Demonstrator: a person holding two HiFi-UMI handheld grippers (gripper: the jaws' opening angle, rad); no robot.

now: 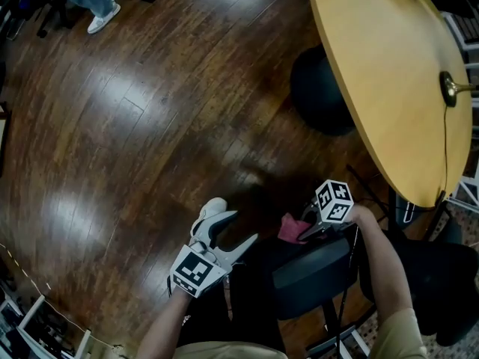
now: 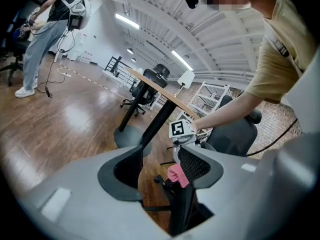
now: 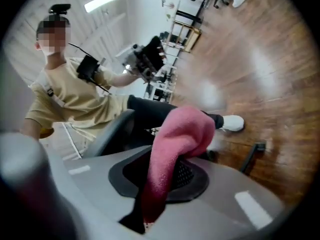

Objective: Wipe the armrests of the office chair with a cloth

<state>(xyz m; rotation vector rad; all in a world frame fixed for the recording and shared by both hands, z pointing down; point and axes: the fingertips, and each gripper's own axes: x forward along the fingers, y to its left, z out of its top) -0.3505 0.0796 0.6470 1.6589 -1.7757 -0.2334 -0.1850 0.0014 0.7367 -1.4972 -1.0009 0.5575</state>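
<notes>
Head view, with both gripper views. The right gripper (image 1: 308, 232), at lower centre of the frame, has its jaws pressed together on a pink cloth (image 1: 290, 229); in the right gripper view a fold bulges past the jaw tips and a tail hangs toward the lower edge. The cloth lies at the upper left end of the dark armrest (image 1: 314, 271) of the office chair (image 1: 426, 290); whether it touches the pad cannot be told. The left gripper (image 1: 238, 232), at lower left of centre, holds its jaws spread with nothing between them, well clear of the armrest. The round wooden surface (image 1: 389, 73) fills the upper right. The step in hand appears to be bringing the cloth to the pad. To do it well, lay the bulging fold flat on the pad, press lightly, and draw it along the full length in overlapping strokes; keep the pinch firm so the tail does not slip free, and steady the chair with the free gripper if it swivels.
</notes>
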